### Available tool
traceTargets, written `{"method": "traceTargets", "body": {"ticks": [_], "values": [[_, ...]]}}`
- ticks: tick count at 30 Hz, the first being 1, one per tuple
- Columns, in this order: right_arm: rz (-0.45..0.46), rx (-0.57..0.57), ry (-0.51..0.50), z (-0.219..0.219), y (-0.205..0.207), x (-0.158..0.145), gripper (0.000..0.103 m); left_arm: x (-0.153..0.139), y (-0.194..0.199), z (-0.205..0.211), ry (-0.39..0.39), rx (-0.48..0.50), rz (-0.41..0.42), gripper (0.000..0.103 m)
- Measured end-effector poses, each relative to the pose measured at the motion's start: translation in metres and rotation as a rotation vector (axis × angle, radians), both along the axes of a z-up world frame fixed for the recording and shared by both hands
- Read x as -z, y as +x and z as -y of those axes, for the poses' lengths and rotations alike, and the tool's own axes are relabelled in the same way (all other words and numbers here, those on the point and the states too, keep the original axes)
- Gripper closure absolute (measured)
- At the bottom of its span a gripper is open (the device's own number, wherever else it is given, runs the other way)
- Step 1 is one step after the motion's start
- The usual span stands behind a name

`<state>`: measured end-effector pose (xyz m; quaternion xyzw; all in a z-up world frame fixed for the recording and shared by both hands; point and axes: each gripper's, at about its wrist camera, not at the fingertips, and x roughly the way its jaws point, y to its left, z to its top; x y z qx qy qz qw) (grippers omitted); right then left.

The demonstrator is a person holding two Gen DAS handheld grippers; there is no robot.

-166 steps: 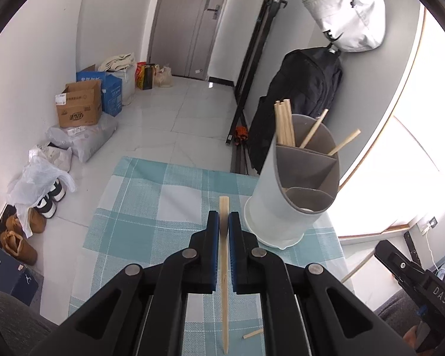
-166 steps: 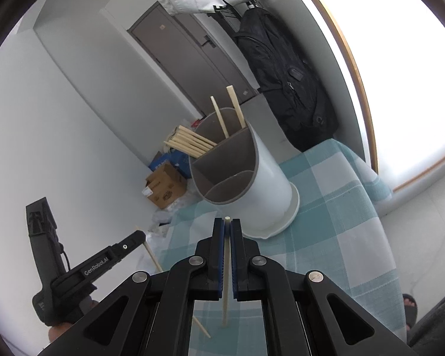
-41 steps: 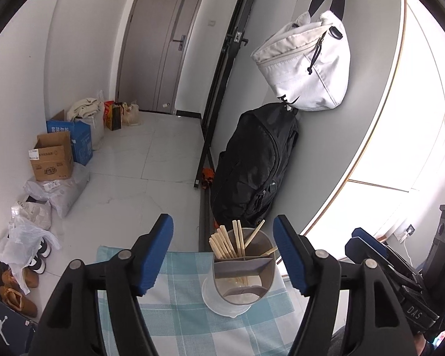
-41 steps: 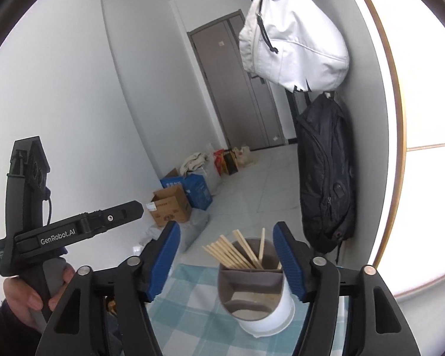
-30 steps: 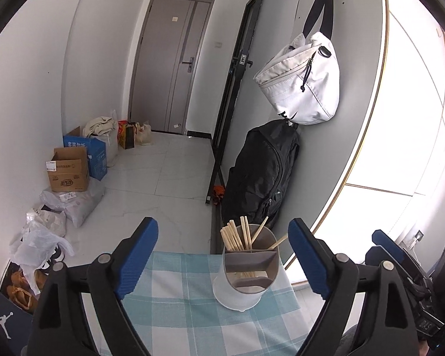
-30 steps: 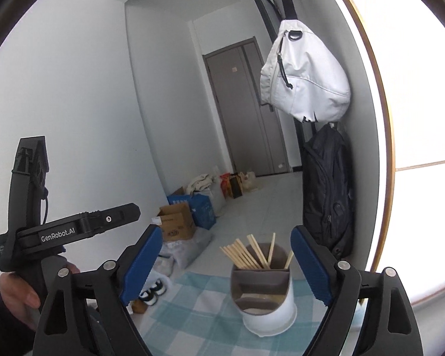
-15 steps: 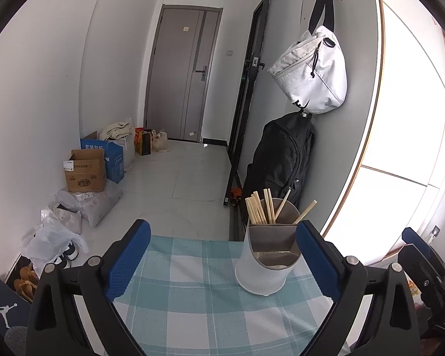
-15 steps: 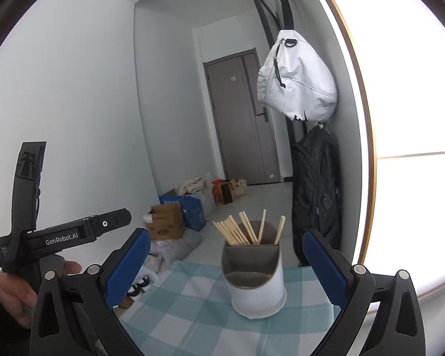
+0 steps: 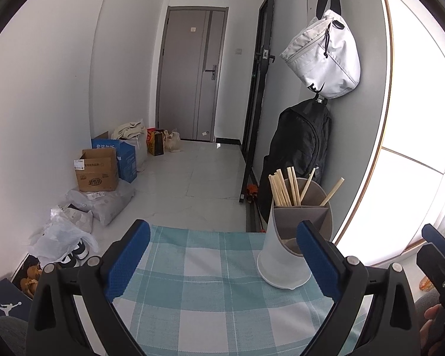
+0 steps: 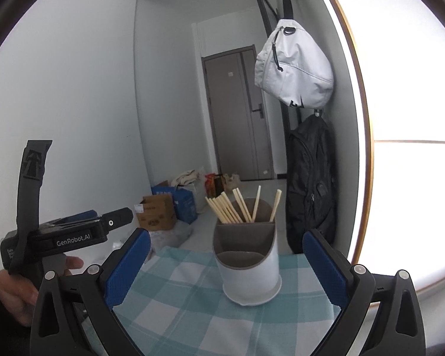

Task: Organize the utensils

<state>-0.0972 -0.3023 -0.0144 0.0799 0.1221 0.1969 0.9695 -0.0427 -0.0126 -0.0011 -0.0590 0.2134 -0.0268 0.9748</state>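
A white utensil holder (image 9: 284, 255) with grey inner dividers stands upright on the blue checked tablecloth (image 9: 210, 290). Several wooden chopsticks (image 9: 284, 190) stick up from its back compartments. In the right wrist view the holder (image 10: 249, 270) stands between my fingers with the chopsticks (image 10: 231, 207) in it. My left gripper (image 9: 222, 264) is wide open and empty, above the cloth, left of the holder. My right gripper (image 10: 225, 270) is wide open and empty, drawn back from the holder. The left gripper's body (image 10: 71, 237) shows at the left of the right wrist view.
A black backpack (image 9: 299, 148) and a white bag (image 9: 326, 62) hang on the wall behind the table. Cardboard boxes (image 9: 98, 172), bags and shoes (image 9: 71, 252) lie on the floor at the left. A bright window (image 10: 406, 148) is at the right.
Both grippers let go of their chopsticks and opened wide. They drew back and lowered, so the holder now looks larger and nearer in both views.
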Motion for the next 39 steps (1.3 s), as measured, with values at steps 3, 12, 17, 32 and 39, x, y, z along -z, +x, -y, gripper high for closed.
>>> {"method": "traceTargets", "body": {"ticks": [3,12,17,32,39], "values": [[-0.005,0.001,-0.004,-0.0015,0.0052,0.0015,0.0,0.0038,0.0024,-0.0007,0.003,-0.005,-0.024,0.007],[-0.008,-0.028,0.003,-0.0066,0.0074,0.0035,0.0,-0.0008,-0.0034,-0.0052,0.009,-0.027,-0.002,0.006],[-0.008,-0.029,0.012,-0.0057,0.0059,0.0043,0.0,0.0001,-0.0019,-0.0043,0.001,-0.02,-0.009,0.006],[0.0,-0.034,-0.007,-0.0089,0.0007,0.0027,0.0,0.0043,-0.0016,-0.0034,0.008,-0.04,-0.029,0.006],[-0.001,-0.034,-0.009,-0.0095,0.0006,0.0023,0.0,0.0035,-0.0056,0.0024,0.023,-0.032,-0.022,0.006]]}}
